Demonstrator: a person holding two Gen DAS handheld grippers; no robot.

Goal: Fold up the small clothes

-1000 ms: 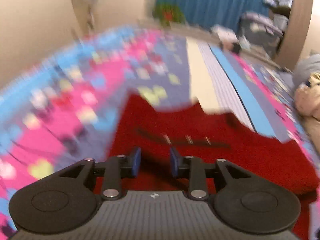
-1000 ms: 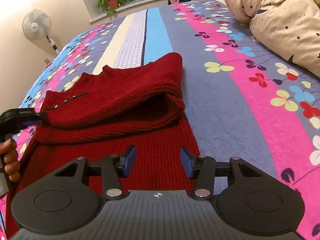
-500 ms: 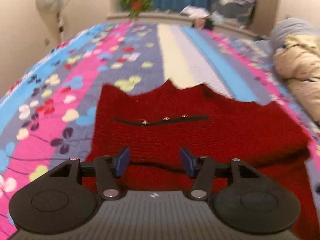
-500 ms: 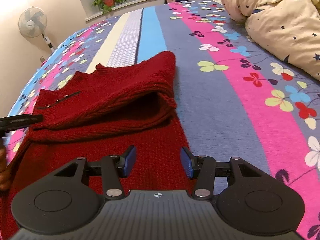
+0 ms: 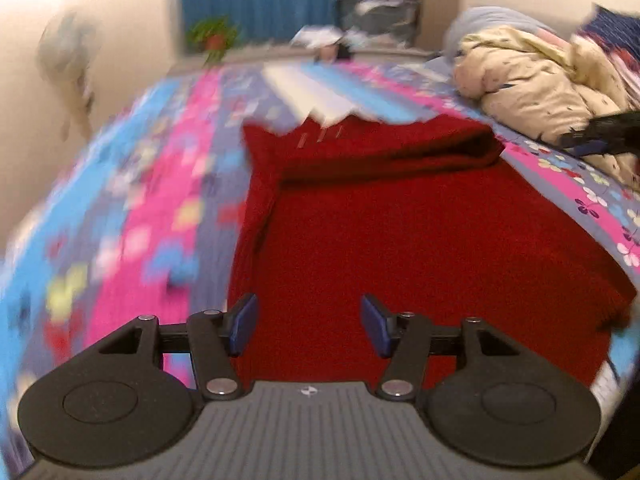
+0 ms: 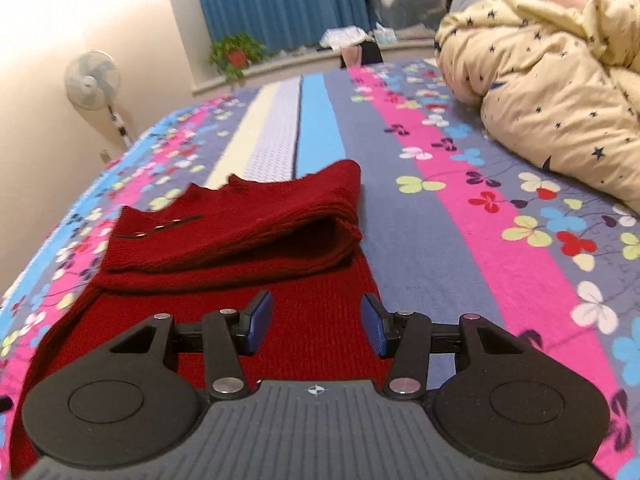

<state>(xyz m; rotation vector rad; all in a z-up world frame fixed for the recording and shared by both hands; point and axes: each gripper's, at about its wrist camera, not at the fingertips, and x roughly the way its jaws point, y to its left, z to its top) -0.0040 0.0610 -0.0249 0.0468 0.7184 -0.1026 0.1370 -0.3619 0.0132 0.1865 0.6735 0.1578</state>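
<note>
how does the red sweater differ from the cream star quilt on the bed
The red sweater is plain knit and lies mostly flat with its top folded over; the cream star quilt is star-printed and heaped in a bulky pile. The sweater sits nearest both grippers, the quilt farther right. Both rest on the striped bedspread.

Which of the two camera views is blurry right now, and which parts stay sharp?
Left wrist view: bedspread and fan smeared by motion blur, left tongs sharp. Right wrist view: mostly crisp, red sweater and right tongs clear; fisheye bends the edges.
</note>
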